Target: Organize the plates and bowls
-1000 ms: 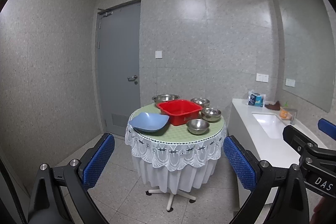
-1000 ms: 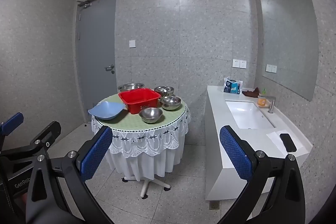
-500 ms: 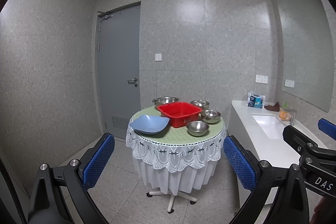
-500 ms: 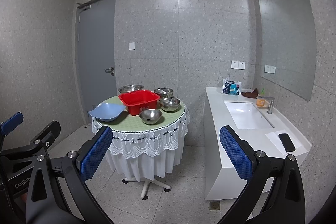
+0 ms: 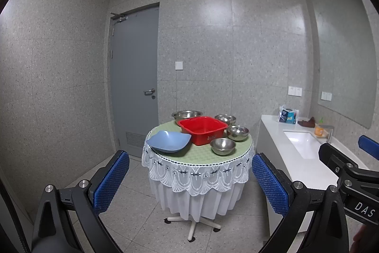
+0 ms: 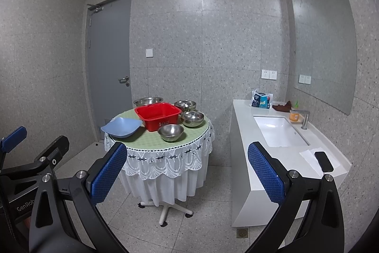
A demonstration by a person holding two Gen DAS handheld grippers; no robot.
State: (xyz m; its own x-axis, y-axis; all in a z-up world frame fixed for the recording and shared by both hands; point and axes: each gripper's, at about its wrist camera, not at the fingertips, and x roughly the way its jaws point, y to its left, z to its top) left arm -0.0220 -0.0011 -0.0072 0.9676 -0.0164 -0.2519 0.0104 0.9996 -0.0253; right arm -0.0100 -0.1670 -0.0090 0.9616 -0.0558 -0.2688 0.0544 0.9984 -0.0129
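Well short of the round table (image 5: 196, 155), the left gripper (image 5: 190, 179) and right gripper (image 6: 187, 172) are hovering with fingers spread wide, gripping nothing. At the table's centre a red basin (image 5: 201, 129) is sitting. Just beside it, a blue plate (image 5: 168, 141) is lying at the left edge and a steel bowl (image 5: 222, 146) is standing at the front edge. Three more steel bowls are lining the far and right edges. Beyond, a white sink counter (image 6: 284, 158) is carrying a black phone (image 6: 323, 161).
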